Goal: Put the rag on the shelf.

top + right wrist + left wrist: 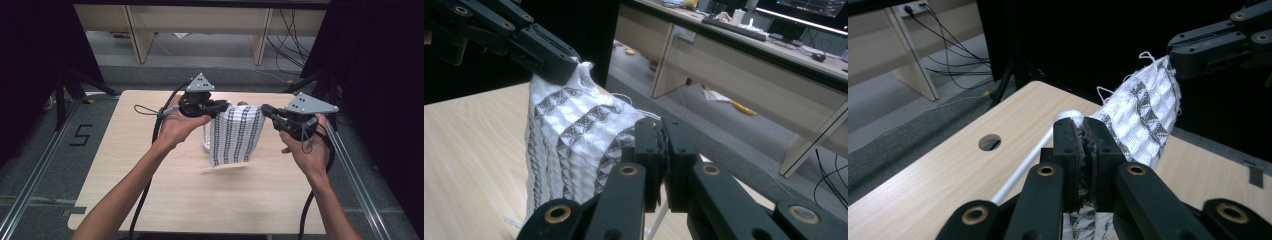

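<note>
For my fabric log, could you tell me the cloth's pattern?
The cloth is white with dark vertical stripes in a waffle texture, clearest in the high view.

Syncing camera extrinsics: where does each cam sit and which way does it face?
High view: above the person's side, looking forward and down on the table; both forearms, left claw and right claw hold the cloth.
Left gripper view: on the left claw, looking along its jaws across the table.
Right gripper view: on the right claw, looking toward desks.
Both gripper views share the cloth and the opposite claw.
</note>
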